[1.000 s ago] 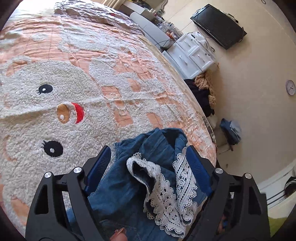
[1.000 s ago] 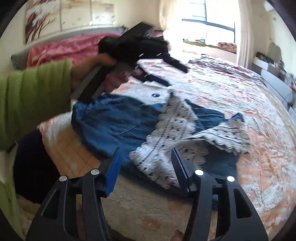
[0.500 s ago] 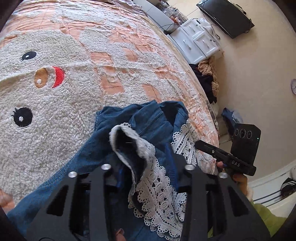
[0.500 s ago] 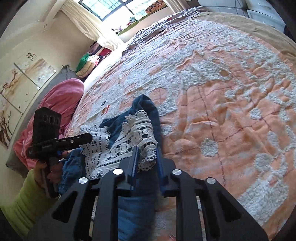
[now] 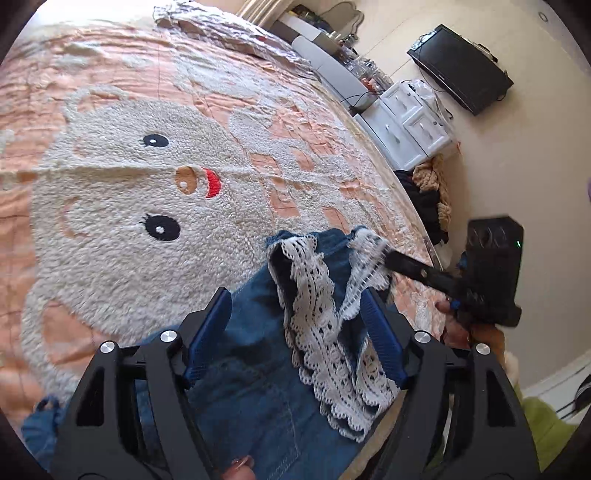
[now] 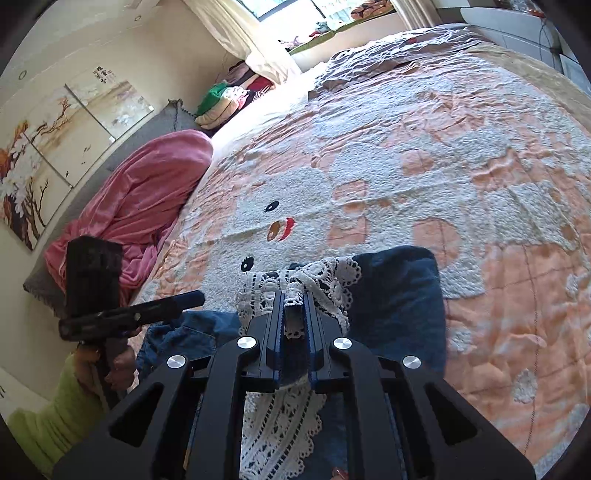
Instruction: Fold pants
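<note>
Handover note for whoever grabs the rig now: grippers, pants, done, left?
Right gripper: shut on the lace hem of one pant leg.
Left gripper: open, jaws have just been opening; the other lace hem lies between them, ungripped.
Pants: denim, bunched near the blanket edge on the bed.
Done: one hem caught.
Left: probably grip the second hem, spread flat, fold.

Left wrist view: close above the pants point(image 5: 258, 387), angled down across the bed point(image 5: 110, 184) toward the wall with the TV point(image 5: 461, 70). Right wrist view: equally close, facing the window point(image 6: 295, 11). Shared: pants, bedspread face, each other's gripper.
</note>
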